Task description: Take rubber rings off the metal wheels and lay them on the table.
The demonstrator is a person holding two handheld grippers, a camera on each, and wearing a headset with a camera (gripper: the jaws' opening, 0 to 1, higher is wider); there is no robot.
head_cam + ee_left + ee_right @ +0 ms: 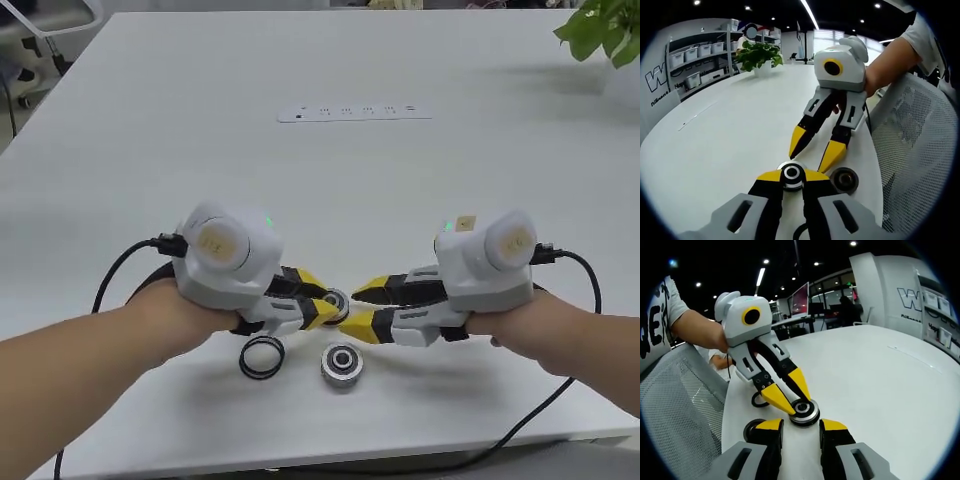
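Note:
My left gripper (pixel 328 303) is shut on a small metal wheel (pixel 334 299), held just above the white table (pixel 330 190). In the left gripper view the wheel (pixel 792 173) sits between my yellow tips (pixel 792 176). My right gripper (pixel 356 308) is open, its tips pointing at the wheel from the right and close to it. That open pair (pixel 811 159) reaches in from above in the left gripper view. In the right gripper view my own jaws (pixel 799 426) stand apart just short of the wheel (pixel 805 412). A second wheel (pixel 342 364) and a loose black rubber ring (pixel 261 356) lie on the table below.
A white power strip (pixel 355 112) lies flat at mid-table. A green plant (pixel 606 30) stands at the far right corner. The table's near edge (pixel 330 458) is just below the loose parts. Black cables (pixel 570 390) trail from both grippers.

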